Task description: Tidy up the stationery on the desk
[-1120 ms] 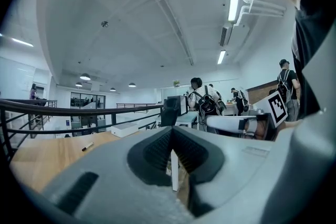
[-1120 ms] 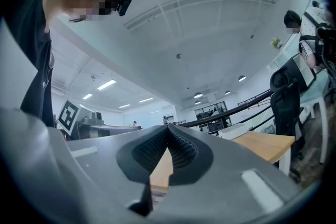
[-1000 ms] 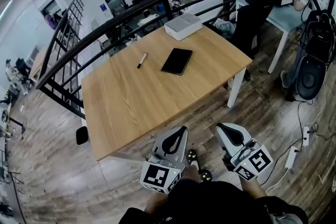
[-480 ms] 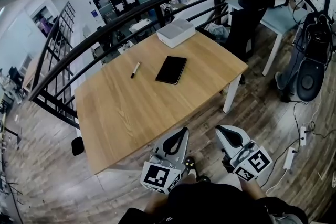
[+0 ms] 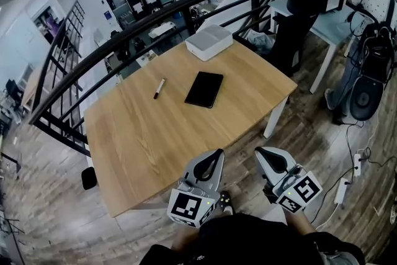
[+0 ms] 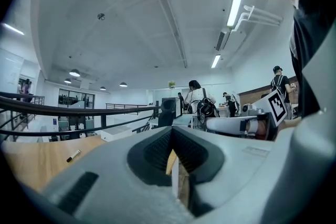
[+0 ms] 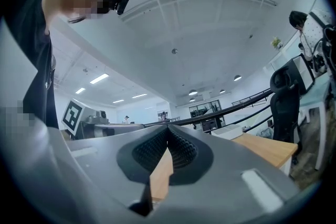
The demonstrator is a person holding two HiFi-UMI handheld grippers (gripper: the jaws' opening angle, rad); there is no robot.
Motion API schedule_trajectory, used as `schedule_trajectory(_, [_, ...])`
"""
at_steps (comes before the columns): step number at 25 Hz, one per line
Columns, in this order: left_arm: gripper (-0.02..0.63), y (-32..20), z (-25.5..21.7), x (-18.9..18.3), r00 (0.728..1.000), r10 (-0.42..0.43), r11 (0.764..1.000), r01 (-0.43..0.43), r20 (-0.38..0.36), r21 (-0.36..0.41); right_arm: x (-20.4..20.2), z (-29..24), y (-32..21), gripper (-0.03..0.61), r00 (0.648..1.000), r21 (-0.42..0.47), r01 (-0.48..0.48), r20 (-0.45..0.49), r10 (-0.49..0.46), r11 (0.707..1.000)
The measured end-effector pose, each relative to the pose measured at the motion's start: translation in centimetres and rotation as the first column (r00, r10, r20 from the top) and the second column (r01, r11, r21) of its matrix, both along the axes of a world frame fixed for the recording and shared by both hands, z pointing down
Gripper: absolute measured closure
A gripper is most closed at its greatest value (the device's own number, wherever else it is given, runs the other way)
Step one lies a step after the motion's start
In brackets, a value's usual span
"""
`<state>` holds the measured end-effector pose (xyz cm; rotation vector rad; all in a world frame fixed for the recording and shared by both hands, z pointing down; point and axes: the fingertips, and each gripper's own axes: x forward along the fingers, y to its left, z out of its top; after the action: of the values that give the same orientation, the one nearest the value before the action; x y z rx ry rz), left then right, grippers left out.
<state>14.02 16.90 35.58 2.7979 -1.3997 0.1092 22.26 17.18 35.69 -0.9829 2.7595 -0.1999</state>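
Standing off the near edge of the worktop (image 5: 155,152) in the head view: left claw (image 5: 216,152) and right claw (image 5: 259,151) are both level, short of the wood and well apart from the stationery.
- The marker pen (image 5: 159,88) lies bare on the wood, near the black notebook (image 5: 205,89) but not touching it.
- The white box (image 5: 209,42) sits at the far edge by the railing. It is the only likely container. It looks closed, its contents cannot be seen, and no tray or pen pot is in view.

Left gripper view: left claw (image 6: 172,132) is clenched on nothing, with the ribbed pads meeting at the tip. The pen (image 6: 73,155) shows small, far off to the left.

Right gripper view: right claw (image 7: 168,128) is likewise clenched and empty. The worktop's corner (image 7: 265,148) is to its right.

Risks, as judgement:
- The claws must part before any pick, or a closed tip would only shove the target.
- The pen is thin and may roll or skid toward the far edge if nipped off-centre.
- The notebook lies flat, so a pad has little to get under and it may slide instead.
- The reach is long.
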Motion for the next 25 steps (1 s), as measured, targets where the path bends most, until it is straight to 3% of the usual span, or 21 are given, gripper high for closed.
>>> schedule_trajectory(11, [0.615,-4.5,-0.1,-3.7,1.000,-0.012,1.000,0.012,-0.026,-0.002,-3.3,-0.4,-4.2,0.575,1.000,-0.003,-0.001,-0.027,0.001,1.000])
schedule_trajectory(25, [0.615,-10.0,0.5,-6.9,0.997,0.028,1.000,-0.028,-0.078,-0.011,-5.6,-0.5,-8.6,0.575,0.995,-0.011,-0.074,-0.069,0.073,0.997])
